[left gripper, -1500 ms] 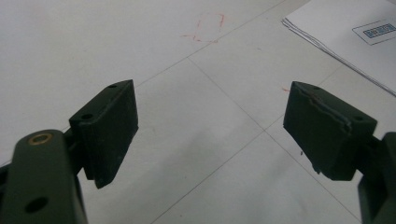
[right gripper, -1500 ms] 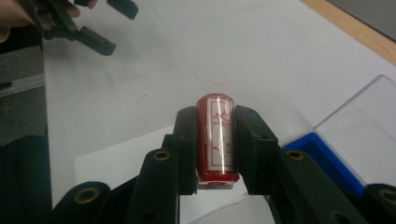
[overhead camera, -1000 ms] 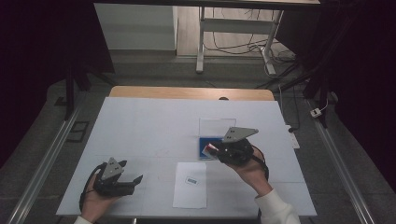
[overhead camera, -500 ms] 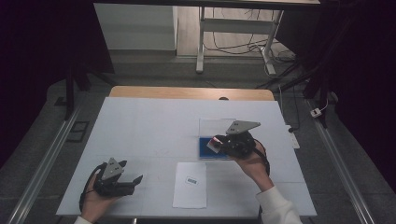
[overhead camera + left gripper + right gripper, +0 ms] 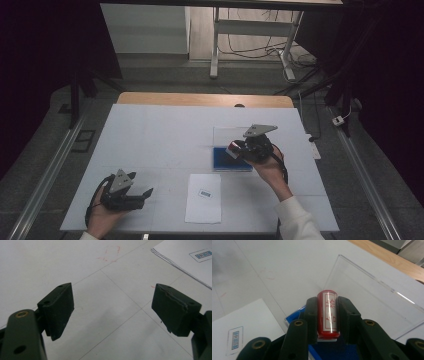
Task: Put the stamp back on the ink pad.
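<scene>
Red stamp [image 5: 327, 312] is sitting clamped between right gripper [image 5: 327, 315] jaws, blue ink pad [image 5: 231, 158] just beneath; left gripper [image 5: 112, 307] is resting released, paper sheet [image 5: 186, 257] beyond.

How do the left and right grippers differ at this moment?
The left gripper has its fingers spread wide with nothing between them; the right gripper is clamped on a red stamp. The left sits low by the table's near edge; the right hangs over the blue ink pad. Both have black fingers.
</scene>
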### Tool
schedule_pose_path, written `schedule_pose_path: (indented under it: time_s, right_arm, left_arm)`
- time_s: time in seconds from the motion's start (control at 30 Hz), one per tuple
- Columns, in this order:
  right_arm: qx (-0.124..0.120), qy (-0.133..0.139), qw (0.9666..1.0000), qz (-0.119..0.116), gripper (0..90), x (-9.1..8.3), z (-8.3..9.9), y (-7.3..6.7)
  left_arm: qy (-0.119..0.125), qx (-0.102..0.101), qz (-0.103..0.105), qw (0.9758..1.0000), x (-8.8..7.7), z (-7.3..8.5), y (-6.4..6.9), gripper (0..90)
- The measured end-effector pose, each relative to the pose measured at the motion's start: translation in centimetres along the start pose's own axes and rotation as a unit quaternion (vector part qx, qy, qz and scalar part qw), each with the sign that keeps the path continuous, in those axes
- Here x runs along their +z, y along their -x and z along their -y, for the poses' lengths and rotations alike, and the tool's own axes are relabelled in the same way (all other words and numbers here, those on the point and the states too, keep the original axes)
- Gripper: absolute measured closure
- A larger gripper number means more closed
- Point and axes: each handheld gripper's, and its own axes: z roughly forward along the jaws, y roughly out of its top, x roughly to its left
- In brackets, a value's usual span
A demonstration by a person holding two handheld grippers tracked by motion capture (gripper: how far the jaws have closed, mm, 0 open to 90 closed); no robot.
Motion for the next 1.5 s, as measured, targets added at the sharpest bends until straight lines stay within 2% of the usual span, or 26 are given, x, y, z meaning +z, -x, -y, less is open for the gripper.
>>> schedule_pose_path:
  time_s: [0.23, 0.43, 0.6, 0.73, 0.87, 0.97, 1.13, 1.37, 1.43, 1.5]
  right_arm:
    - [-0.011, -0.032, 0.9994, 0.000, 70.6, 1.8, 0.4, 0.0]
    - [-0.017, -0.057, 0.9982, 0.012, 70.5, 2.9, 0.8, 0.2]
    - [-0.019, -0.069, 0.9974, 0.009, 70.4, 3.5, 1.0, 0.2]
    - [-0.018, -0.070, 0.9974, 0.007, 69.2, 3.6, 1.3, 0.3]
    - [-0.013, -0.056, 0.9983, -0.001, 49.8, 3.3, 1.2, 0.1]
    - [-0.007, -0.028, 0.9996, 0.000, 42.1, 2.4, 1.3, -0.2]
    - [-0.003, 0.017, 0.9997, 0.020, 37.6, 0.0, 1.9, -0.5]
    - [-0.001, 0.044, 0.9983, 0.037, 37.6, -3.3, 3.8, -0.8]
    - [0.005, 0.056, 0.9978, 0.036, 37.7, -4.1, 4.5, -0.9]
    - [-0.001, 0.057, 0.9974, 0.044, 37.7, -5.0, 5.3, -1.1]
  left_arm:
    - [-0.001, -0.002, 0.001, 1.0000, 0.0, 0.1, -0.1, 18.5]
    - [-0.002, -0.003, 0.000, 1.0000, 0.0, 0.2, -0.1, 18.5]
    - [-0.001, -0.007, -0.002, 1.0000, -0.2, 0.3, -0.2, 18.5]
    - [-0.003, -0.005, -0.002, 1.0000, 0.0, 0.3, -0.2, 18.5]
    - [-0.001, -0.005, -0.001, 1.0000, -0.1, 0.3, -0.1, 18.4]
    - [-0.001, -0.004, 0.000, 1.0000, -0.1, 0.3, -0.1, 18.4]
    - [0.002, -0.007, 0.003, 1.0000, -0.2, 0.3, -0.1, 18.4]
    - [0.003, -0.009, 0.005, 0.9999, -0.2, 0.2, 0.1, 18.3]
    - [0.004, -0.006, 0.008, 0.9999, -0.2, 0.1, 0.1, 18.3]
    - [0.005, -0.006, 0.009, 0.9999, -0.2, 0.2, 0.2, 18.3]
